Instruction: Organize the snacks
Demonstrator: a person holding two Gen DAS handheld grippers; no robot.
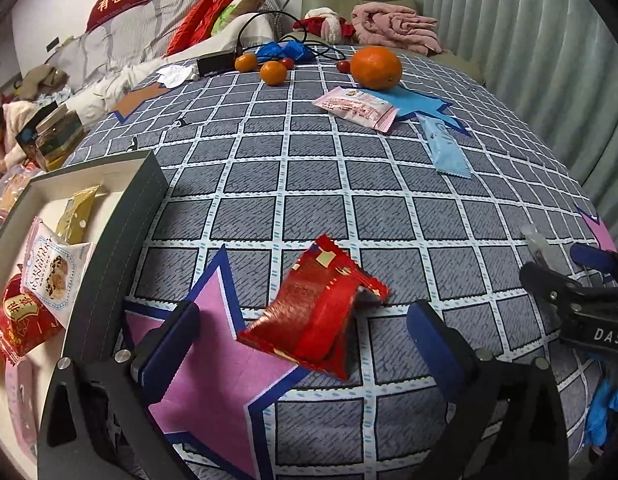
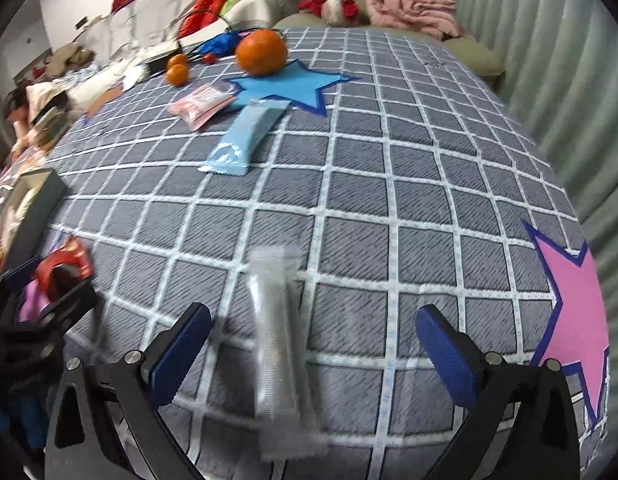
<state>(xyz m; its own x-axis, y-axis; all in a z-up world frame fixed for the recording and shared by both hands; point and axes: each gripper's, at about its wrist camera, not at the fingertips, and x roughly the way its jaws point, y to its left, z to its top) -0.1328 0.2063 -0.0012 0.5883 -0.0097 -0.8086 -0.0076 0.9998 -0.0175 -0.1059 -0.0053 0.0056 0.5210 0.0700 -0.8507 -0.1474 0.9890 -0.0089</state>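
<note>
Two hand-held grippers stand wide apart over the checked grey cloth [image 1: 349, 184], gripping nothing. Between the left hand-held gripper's [image 1: 305, 340] ribbed blue pads lies a crinkled red foil packet [image 1: 313, 316], untouched, half on a pink star. Left of that packet, the dark-walled cardboard box [image 1: 121, 216] holds a white packet [image 1: 53, 276] lettered "CARIBBRA". A clear, blurred plastic sleeve [image 2: 279, 344] lies between the right hand-held gripper's [image 2: 313, 350] pads.
</note>
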